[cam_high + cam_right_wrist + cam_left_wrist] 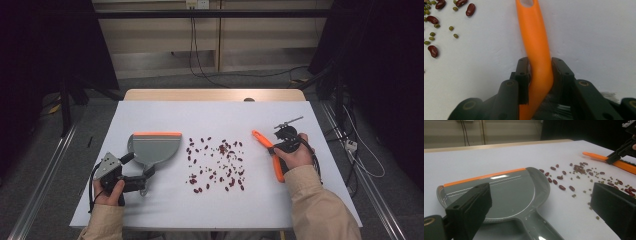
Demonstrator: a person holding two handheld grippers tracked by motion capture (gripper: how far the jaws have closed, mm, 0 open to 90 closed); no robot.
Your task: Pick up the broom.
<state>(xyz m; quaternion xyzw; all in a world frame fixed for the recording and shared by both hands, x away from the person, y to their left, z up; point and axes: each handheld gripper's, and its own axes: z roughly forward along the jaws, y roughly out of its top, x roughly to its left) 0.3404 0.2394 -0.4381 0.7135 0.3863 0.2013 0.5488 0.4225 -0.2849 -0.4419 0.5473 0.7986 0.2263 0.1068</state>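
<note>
Orange plastic marks both tools here: the handle of a small brush (267, 152) and the front lip of a grey dustpan (152, 148). The brush handle is clamped between the jaws of the right gripper (540, 75), which are closed firmly against its sides; bristles can just be made out below the jaws in the right gripper view. The brush lies at the right of the white table (150, 210), just beside a scatter of red beans (216, 162) and smaller green ones (584, 171).

The dustpan sits flat at the left, its orange lip on the far side and its handle pointing back toward the person. The left gripper (131, 181) is set wide open, one jaw to each side of the dustpan handle, with nothing yet squeezed between them.

The step in hand is judged to be taking hold of the dustpan so the beans can be swept into it. The jaws should be closed squarely on the handle, close to the pan, so it cannot twist. The pan should then be turned so its lip faces the beans and is pressed flat to the table, or small beans may slip under it. Short, low brush strokes are advised, since round beans roll easily.
</note>
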